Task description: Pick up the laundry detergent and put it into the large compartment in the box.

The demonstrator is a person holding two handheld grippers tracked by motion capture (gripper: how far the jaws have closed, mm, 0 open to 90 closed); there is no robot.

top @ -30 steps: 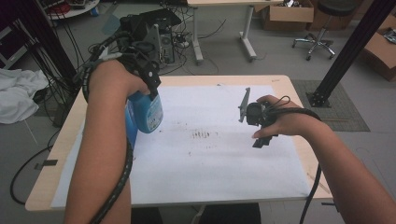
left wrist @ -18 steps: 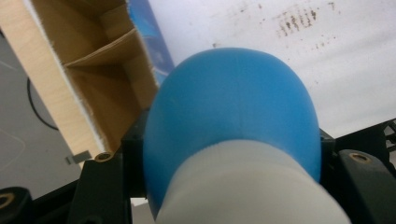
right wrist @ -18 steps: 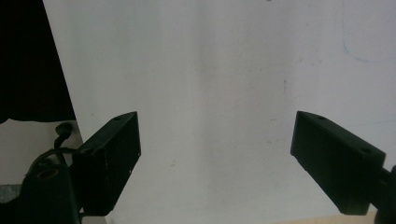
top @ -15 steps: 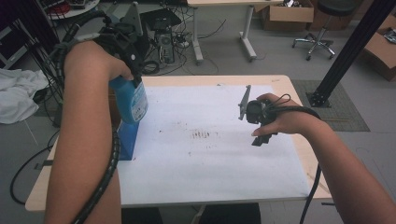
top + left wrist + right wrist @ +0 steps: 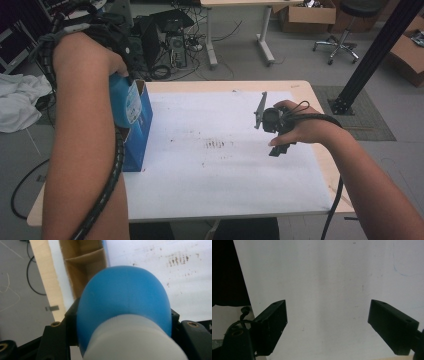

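My left gripper [image 5: 123, 315] is shut on a blue bottle [image 5: 125, 297], whose white end is closest to the camera; the black jaws press on both of its sides. In the high view the bottle [image 5: 125, 102] hangs at the table's left, just above an open blue cardboard box [image 5: 139, 135], partly hidden by the left forearm. The left gripper view shows brown dividers inside the box [image 5: 83, 262]. My right gripper [image 5: 328, 315] is open and holds nothing, its jaws wide apart over the white sheet. In the high view the right gripper [image 5: 279, 142] hovers right of the table's middle.
A white paper sheet [image 5: 225, 175] with dark smudges [image 5: 215, 145] covers most of the wooden table [image 5: 320, 150]. Beyond the far edge are computer gear and cables [image 5: 170, 40], a desk leg, and a black post [image 5: 370, 55] at the right. White cloth [image 5: 17, 102] lies left of the table.
The left hand has risen and moved left and away with the blue bottle, so the blue box beneath it now shows. The right hand has stayed where it was.
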